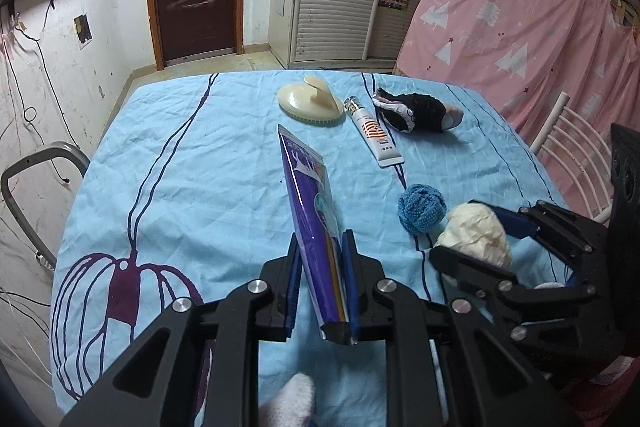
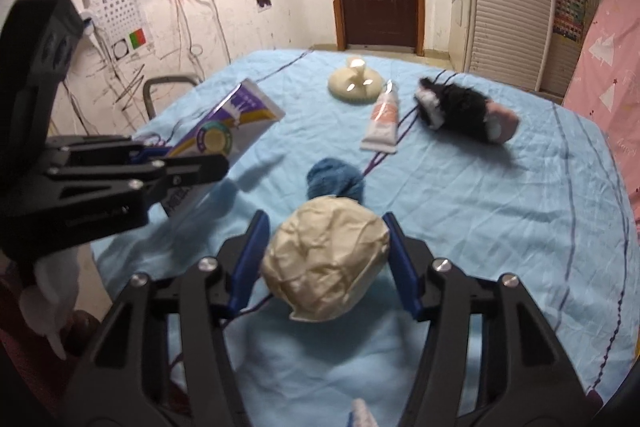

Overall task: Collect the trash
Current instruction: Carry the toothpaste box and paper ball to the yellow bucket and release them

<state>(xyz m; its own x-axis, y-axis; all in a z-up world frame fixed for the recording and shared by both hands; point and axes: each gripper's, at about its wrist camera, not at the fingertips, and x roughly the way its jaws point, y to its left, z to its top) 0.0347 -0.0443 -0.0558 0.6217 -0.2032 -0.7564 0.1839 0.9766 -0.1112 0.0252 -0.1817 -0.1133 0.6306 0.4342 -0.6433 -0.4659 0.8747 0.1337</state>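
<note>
My left gripper point(image 1: 322, 239) is shut on the lower end of a purple tube-shaped pack point(image 1: 308, 195), which sticks up and away over the blue tablecloth point(image 1: 192, 187). In the right wrist view the pack point(image 2: 236, 119) and the left gripper point(image 2: 188, 153) are at the left. A crumpled cream paper ball point(image 2: 328, 259) sits between the blue pads of my right gripper point(image 2: 323, 215), and both pads press on its sides. The left wrist view shows the ball point(image 1: 476, 235) in the right gripper point(image 1: 456, 229) at the right.
Just beyond the paper ball lies a blue knitted ball point(image 2: 332, 179). Farther back are a white tube point(image 2: 384, 123), a cream brush point(image 2: 354, 85) and a black-and-white plush thing point(image 2: 460, 107). A grey chair point(image 1: 36, 167) stands left of the table and a white chair point(image 1: 568, 139) right.
</note>
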